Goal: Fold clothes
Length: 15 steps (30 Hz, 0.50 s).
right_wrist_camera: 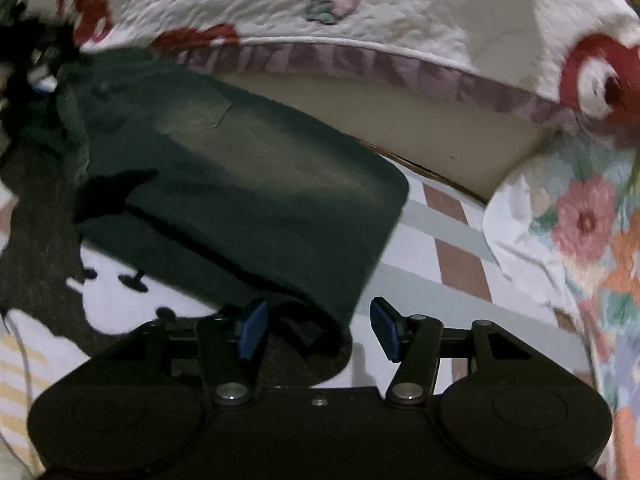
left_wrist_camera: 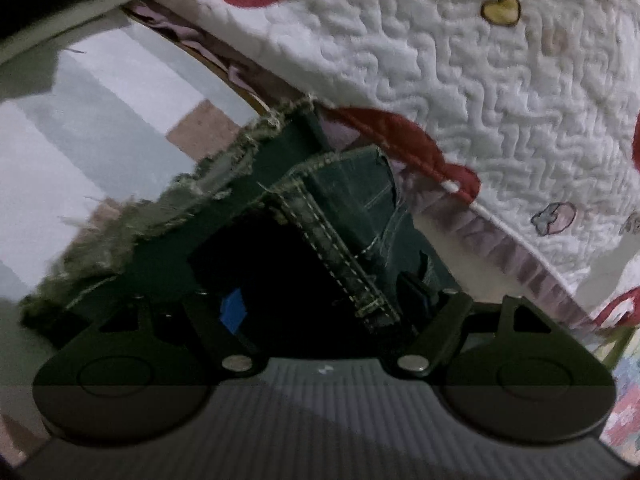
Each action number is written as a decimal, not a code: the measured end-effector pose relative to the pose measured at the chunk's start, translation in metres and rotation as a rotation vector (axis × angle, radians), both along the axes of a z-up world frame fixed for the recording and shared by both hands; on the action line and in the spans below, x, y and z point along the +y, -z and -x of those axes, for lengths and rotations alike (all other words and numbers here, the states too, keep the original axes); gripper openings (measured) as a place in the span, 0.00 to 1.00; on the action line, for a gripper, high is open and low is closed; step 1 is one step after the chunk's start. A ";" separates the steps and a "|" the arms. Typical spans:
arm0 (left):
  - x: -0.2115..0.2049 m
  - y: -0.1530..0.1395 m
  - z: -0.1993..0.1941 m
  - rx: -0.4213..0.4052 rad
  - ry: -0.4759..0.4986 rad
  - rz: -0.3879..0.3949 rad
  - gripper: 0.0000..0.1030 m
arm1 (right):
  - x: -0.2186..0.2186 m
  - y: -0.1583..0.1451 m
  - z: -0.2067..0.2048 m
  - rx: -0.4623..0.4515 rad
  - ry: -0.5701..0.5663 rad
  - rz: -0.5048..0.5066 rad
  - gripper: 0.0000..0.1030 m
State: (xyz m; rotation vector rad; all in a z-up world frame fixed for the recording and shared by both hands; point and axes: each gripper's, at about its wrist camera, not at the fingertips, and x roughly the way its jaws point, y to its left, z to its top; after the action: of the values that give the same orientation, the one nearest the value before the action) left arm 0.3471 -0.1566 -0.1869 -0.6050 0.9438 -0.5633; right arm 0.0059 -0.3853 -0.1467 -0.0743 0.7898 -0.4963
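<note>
A pair of dark blue jeans (left_wrist_camera: pixel 352 188) with a frayed hem (left_wrist_camera: pixel 192 196) lies across the front of my left gripper (left_wrist_camera: pixel 324 304). Its blue pads stand wide apart, and a stitched seam runs down between them. The denim hides the fingertips in part. In the right wrist view the jeans (right_wrist_camera: pixel 248 176) lie folded on the bed, the rounded fold pointing right. My right gripper (right_wrist_camera: pixel 319 328) is open at the near corner of that fold. The denim edge overlaps its left pad (right_wrist_camera: pixel 252 328), while the right pad (right_wrist_camera: pixel 386 328) is over bare sheet.
A white quilt (left_wrist_camera: pixel 500 92) with red bows and a purple frill lies behind the jeans, also seen as quilt (right_wrist_camera: pixel 400 4). Underneath is a striped sheet (right_wrist_camera: pixel 440 280). A floral cloth (right_wrist_camera: pixel 588 220) lies at right, a black-and-white printed garment (right_wrist_camera: pixel 120 300) at left.
</note>
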 end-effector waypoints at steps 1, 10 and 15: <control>-0.002 0.003 -0.002 0.001 -0.001 -0.006 0.75 | -0.006 0.000 0.002 -0.022 0.015 -0.051 0.59; -0.047 -0.053 0.031 -0.427 0.173 -0.231 0.18 | -0.027 0.017 -0.008 -0.079 0.003 -0.197 0.65; -0.026 -0.093 0.051 -0.549 0.104 -0.258 0.11 | -0.021 0.021 -0.009 -0.067 -0.030 -0.163 0.67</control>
State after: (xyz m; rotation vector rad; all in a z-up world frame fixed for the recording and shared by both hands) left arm 0.2963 -0.1824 -0.0943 -0.1505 0.5150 -0.6451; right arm 0.0149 -0.4061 -0.1675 0.0810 0.7593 -0.4029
